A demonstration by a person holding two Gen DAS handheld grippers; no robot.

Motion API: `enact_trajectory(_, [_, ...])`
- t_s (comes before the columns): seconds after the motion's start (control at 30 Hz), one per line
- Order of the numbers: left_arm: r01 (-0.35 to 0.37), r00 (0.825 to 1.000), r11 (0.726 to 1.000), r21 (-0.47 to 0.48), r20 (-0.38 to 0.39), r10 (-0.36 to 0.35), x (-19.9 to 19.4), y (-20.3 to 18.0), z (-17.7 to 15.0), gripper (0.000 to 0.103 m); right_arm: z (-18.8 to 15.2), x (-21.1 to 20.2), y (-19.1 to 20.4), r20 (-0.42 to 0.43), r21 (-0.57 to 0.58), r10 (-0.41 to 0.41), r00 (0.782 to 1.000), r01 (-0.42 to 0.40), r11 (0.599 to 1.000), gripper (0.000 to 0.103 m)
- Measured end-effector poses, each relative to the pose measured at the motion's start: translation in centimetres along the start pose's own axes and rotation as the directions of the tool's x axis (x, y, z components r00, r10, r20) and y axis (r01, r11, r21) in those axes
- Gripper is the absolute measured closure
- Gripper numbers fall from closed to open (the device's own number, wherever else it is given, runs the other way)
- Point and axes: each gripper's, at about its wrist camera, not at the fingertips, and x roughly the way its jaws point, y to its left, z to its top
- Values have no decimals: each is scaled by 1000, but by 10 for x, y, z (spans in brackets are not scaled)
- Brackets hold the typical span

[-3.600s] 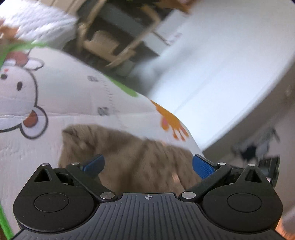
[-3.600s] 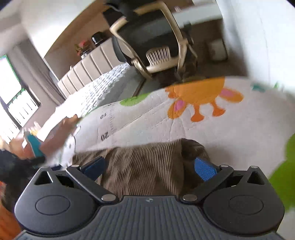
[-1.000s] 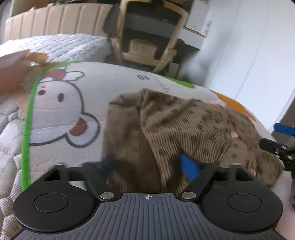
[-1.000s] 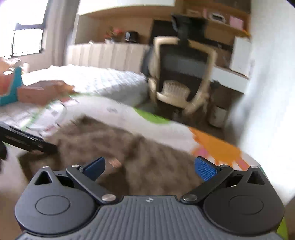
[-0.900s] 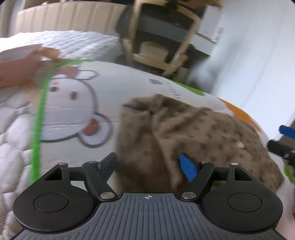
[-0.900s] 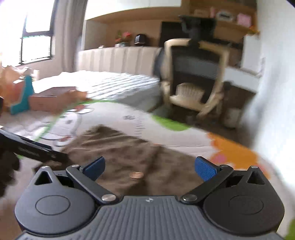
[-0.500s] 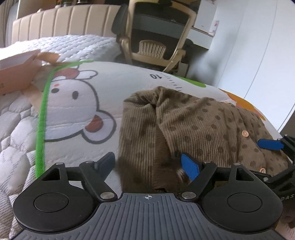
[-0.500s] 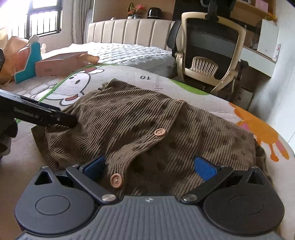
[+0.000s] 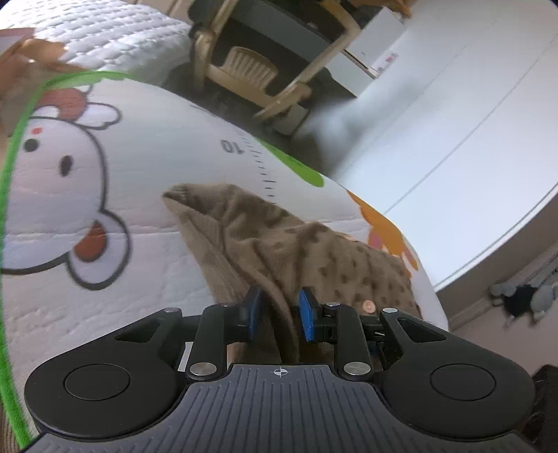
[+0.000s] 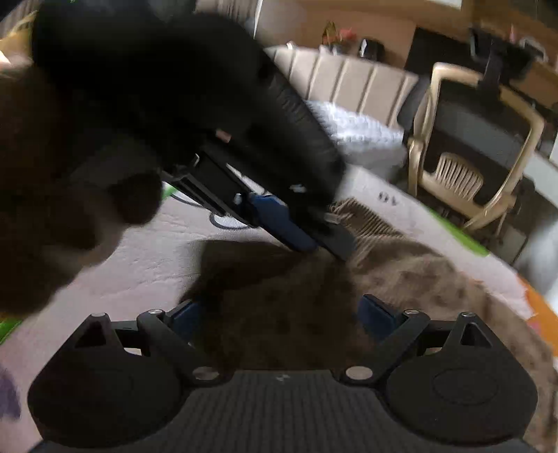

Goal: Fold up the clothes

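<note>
A brown corduroy cardigan [image 9: 331, 254] with dark dots and a copper button [image 9: 368, 306] lies on a white cartoon play mat [image 9: 157, 156]. My left gripper [image 9: 279, 313] is closing on a raised fold of it, and the cloth rises in a ridge between the blue pads. In the right wrist view the cardigan [image 10: 418, 271] lies blurred beneath my right gripper [image 10: 282, 313]. Its jaws stand wide, closing slightly, with cloth under them but not pinched. The left gripper [image 10: 314, 237] reaches in from the upper left, held by a dark-sleeved hand [image 10: 122, 104].
A beige office chair [image 9: 258, 66] stands beyond the mat, beside a white quilted mattress [image 9: 97, 31]. A cardboard box [image 9: 31, 52] sits at the far left. White cupboard doors [image 9: 453, 122] fill the right. The mat's right edge drops to the floor.
The left jaws have narrowed around a fold of the cardigan and pulled it up into a ridge. The right gripper has swung left and lower, close to the left gripper.
</note>
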Motion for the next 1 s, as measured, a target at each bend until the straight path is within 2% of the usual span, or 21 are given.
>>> enact_trajectory(0.07, [31, 999, 999, -9, -15, -31, 5, -1, 1, 75, 3, 10, -5, -19, 60, -15, 1000, 17, 998, 22])
enact_trajectory(0.13, [38, 999, 999, -7, -10, -38, 3, -1, 2, 68, 4, 10, -9, -18, 95, -12, 1000, 14, 995, 25])
enact_trajectory(0.23, [2, 1000, 1000, -3, 24, -2, -10, 7, 6, 44, 3, 8, -11, -16, 99, -5, 1000, 6, 995, 28])
enact_trajectory(0.27, [-17, 999, 1000, -6, 37, 17, -15, 10, 8, 31, 2, 7, -12, -15, 101, -1, 1000, 2, 995, 28])
enact_trajectory(0.3, [-40, 998, 999, -18, 46, 41, -19, 17, 9, 23, 1, 6, -13, -12, 108, 4, 1000, -3, 994, 28])
enact_trajectory(0.43, [-92, 995, 992, -85, 16, 93, -24, 45, 10, 21, -5, 2, -20, 11, 135, 34, 999, -36, 990, 28])
enact_trajectory(0.57, [-74, 997, 993, -95, -37, 71, -23, 59, -10, 21, -13, -5, -22, 35, 107, 57, 998, -60, 992, 26])
enact_trajectory(0.67, [-73, 997, 994, -80, -28, 71, -19, 57, -21, 22, -17, -17, -15, 43, 44, 45, 998, -47, 998, 25])
enact_trajectory(0.7, [-79, 997, 995, -67, -14, 78, -17, 54, -23, 33, -20, -22, -11, 49, 18, 35, 998, -36, 999, 24])
enact_trajectory(0.73, [-84, 996, 995, -59, -5, 84, -15, 52, -25, 49, -22, -28, -6, 58, -8, 26, 998, -26, 1000, 23])
enact_trajectory(0.77, [-78, 997, 994, -71, -18, 77, -11, 52, -25, 86, -22, -33, -1, 66, -33, 19, 998, -17, 999, 20])
enact_trajectory(0.8, [-61, 998, 993, -99, -34, 58, -7, 54, -25, 97, -23, -39, 4, 75, -58, 13, 997, -9, 998, 17])
enact_trajectory(0.93, [24, 999, 984, -179, -30, -30, -7, 54, -16, 98, -16, -38, 21, 89, -98, 50, 995, -41, 994, 10])
enact_trajectory(1.0, [67, 997, 974, -215, -19, -73, -9, 49, -10, 98, -10, -24, 30, 69, -102, 29, 997, -22, 995, 10])
